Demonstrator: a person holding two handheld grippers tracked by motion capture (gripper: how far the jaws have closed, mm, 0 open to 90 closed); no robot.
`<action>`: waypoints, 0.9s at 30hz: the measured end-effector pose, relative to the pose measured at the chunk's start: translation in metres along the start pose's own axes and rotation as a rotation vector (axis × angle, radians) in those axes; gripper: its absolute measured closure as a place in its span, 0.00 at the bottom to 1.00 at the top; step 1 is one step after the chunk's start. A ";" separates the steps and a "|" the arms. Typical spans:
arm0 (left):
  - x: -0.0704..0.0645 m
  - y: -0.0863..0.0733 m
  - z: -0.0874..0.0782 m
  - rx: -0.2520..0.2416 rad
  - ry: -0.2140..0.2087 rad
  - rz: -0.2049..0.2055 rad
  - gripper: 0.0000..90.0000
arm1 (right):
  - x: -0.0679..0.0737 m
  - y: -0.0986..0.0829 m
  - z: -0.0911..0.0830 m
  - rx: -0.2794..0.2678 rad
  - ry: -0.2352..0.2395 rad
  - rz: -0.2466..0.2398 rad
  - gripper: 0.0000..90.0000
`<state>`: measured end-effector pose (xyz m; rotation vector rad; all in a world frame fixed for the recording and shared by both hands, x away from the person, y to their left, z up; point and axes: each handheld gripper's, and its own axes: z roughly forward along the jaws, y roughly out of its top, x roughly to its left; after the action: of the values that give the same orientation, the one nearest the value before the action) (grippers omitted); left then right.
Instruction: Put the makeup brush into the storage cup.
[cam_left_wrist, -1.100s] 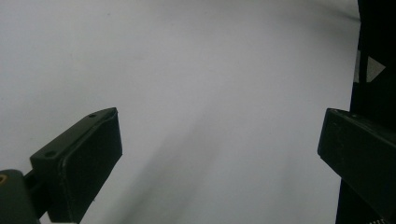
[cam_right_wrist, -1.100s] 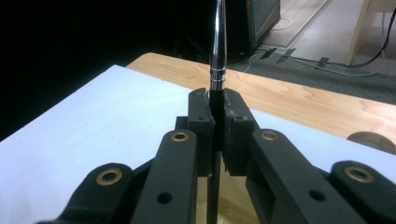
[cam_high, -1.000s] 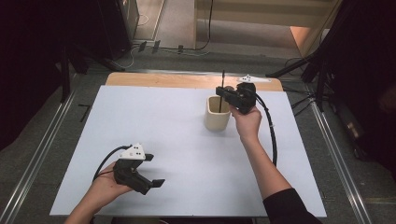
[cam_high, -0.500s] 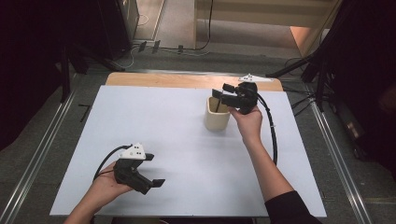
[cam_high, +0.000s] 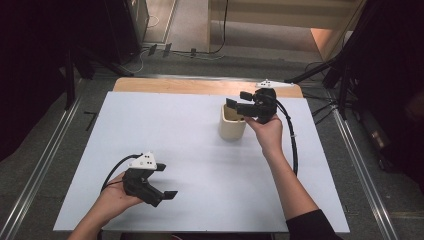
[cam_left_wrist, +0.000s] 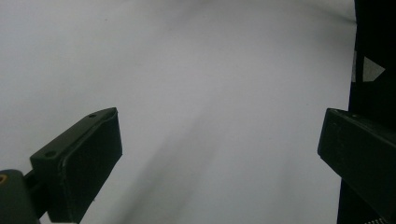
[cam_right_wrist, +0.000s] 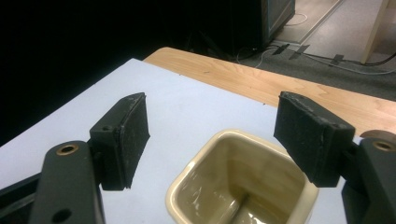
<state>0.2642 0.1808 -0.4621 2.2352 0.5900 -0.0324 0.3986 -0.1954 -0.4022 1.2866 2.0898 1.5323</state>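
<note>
Cream-glazed square ceramic cup (cam_high: 232, 125) stands far-centre on the white-covered bench (cam_high: 200, 165); with the right gripper (cam_high: 239, 101) released just above its rim, lower squarely over one wall before closing, while the released left gripper (cam_high: 170, 194) rests clear.

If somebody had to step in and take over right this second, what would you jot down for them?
Right hand-held gripper: open, empty, held above the rim of the cream square cup, not touching it. Seen from the right gripper view, its jaws stand apart on either side of the cup's opening.
Left hand-held gripper: open, empty, resting low over the white table sheet near the front left, far from the cup.
Cup: upright on the sheet, toward the far right; what can be seen of its inside looks empty.
Done: nothing gripped at present.
Left: probably lower the right gripper and close on the cup's wall, if the cup is to be moved.
</note>
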 end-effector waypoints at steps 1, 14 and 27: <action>0.000 0.000 0.000 0.001 -0.003 0.002 0.00 | 0.000 0.000 -0.001 0.002 -0.001 -0.004 0.31; 0.003 0.005 0.004 -0.002 -0.021 0.010 0.00 | 0.009 -0.011 -0.018 0.043 0.030 -0.014 0.30; 0.012 0.006 0.001 -0.011 -0.018 -0.001 0.00 | 0.026 -0.023 -0.034 0.053 0.098 -0.017 0.31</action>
<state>0.2774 0.1812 -0.4614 2.2213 0.5807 -0.0493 0.3501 -0.1988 -0.3999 1.2315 2.2091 1.5734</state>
